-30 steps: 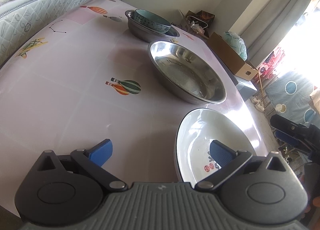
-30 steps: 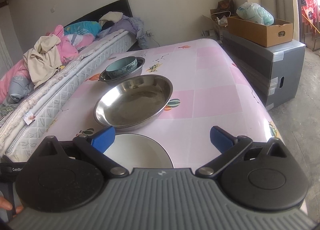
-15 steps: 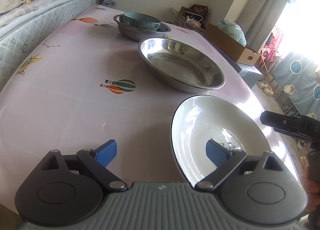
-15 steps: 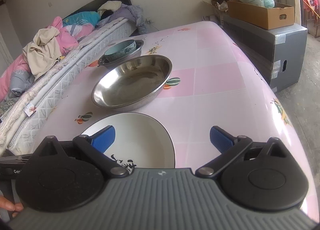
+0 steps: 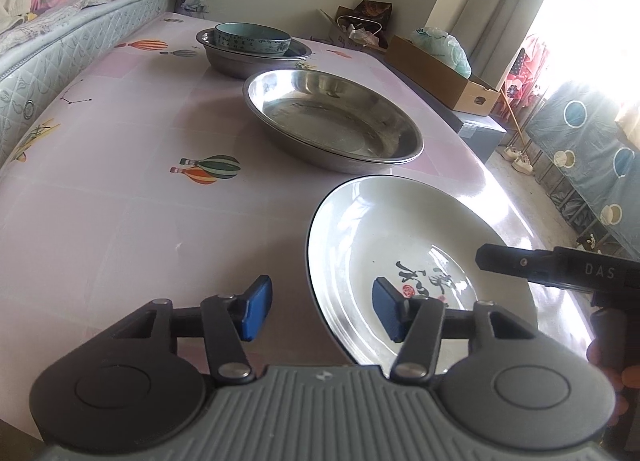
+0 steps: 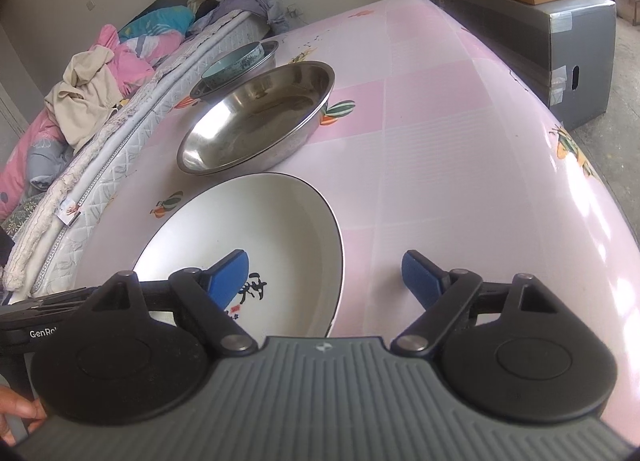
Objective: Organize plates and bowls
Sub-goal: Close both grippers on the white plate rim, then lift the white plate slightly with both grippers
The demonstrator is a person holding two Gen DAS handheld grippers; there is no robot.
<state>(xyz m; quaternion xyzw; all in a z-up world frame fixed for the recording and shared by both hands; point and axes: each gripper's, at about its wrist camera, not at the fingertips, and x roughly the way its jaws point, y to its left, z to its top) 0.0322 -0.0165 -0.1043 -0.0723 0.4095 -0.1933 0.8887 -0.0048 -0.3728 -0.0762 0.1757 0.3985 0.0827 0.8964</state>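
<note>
The white plate (image 5: 384, 257) is lying at the near right of the tabletop (image 5: 120, 201), ready for lifting; the left claw (image 5: 320, 311) has just been closing, half apart, straddling its left rim without pressing. From the right wrist, the right claw (image 6: 324, 275), wider, is likewise bracketing the right rim, untouched.

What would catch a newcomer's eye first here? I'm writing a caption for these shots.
Probably the white plate with black brush characters, nearest on the pink table, with the left claw and right claw each straddling its rim, jaws just closing, pads not yet pressing. Behind it sits a wide steel basin, then a teal bowl nested in another steel basin.
</note>
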